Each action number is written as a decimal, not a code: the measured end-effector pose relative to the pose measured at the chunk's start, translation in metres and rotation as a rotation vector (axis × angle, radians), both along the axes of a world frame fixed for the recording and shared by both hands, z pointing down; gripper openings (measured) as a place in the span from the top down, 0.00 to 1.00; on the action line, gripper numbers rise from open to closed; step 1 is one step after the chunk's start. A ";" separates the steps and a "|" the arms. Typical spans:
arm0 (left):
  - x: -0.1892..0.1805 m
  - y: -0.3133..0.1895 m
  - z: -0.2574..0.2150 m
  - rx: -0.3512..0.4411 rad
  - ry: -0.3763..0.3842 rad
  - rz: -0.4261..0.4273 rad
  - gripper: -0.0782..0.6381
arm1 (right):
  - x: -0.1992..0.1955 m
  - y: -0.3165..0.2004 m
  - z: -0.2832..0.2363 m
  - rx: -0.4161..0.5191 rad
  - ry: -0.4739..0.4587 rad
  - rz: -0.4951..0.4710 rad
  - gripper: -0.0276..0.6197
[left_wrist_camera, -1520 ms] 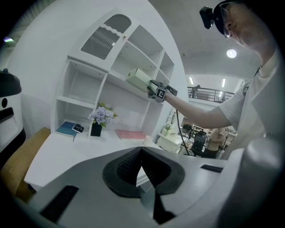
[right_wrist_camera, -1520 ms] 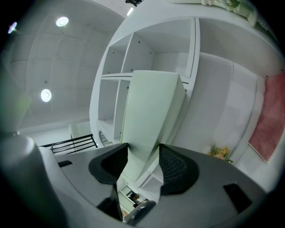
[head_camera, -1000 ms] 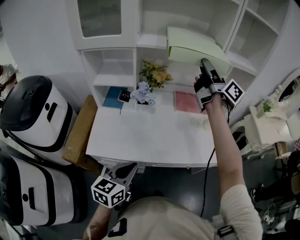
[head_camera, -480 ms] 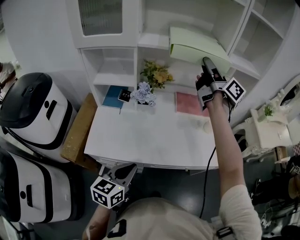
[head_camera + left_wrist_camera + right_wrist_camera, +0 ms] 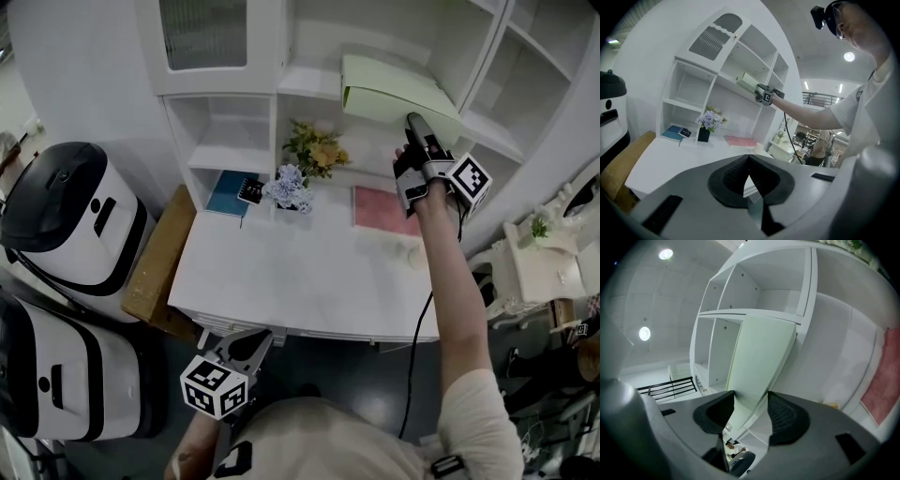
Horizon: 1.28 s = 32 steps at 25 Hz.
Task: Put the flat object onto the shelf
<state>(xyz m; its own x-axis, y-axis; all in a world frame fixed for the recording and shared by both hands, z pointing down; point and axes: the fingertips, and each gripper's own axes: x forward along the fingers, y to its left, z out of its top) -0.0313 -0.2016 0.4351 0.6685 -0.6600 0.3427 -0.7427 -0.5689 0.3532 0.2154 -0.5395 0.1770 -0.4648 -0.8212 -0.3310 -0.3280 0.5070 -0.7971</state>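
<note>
**No legible text in view**

No letters, digits or brand marks can be read anywhere.
- Left gripper (image 5: pixel 261 337), cube (image 5: pixel 217 386): black-and-white square markers, coded blocks only.
- Right gripper (image 5: pixel 411 122), cube (image 5: pixel 471 182): the same kind of marker.
- Small dark card (image 5: pixel 248 191) on the blue book (image 5: pixel 225 195), far left: pale marks, too small to read.
- Flat object (image 5: pixel 394 89), far right: plain pale-green face.

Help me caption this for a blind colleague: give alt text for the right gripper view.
A pale green flat object is gripped between the right gripper's dark fingers, its far end reaching a white shelf. A pink sheet lies at the right edge.
</note>
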 end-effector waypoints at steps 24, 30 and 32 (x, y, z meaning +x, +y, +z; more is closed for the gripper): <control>-0.007 0.009 0.006 -0.013 -0.032 -0.037 0.87 | 0.002 0.005 0.006 0.011 0.042 -0.027 0.47; -0.018 0.004 0.002 0.011 -0.067 -0.052 0.87 | -0.010 0.027 0.012 0.029 0.125 -0.085 0.47; -0.025 0.003 0.002 0.017 -0.081 -0.051 0.87 | -0.019 0.041 0.021 0.032 0.189 -0.113 0.47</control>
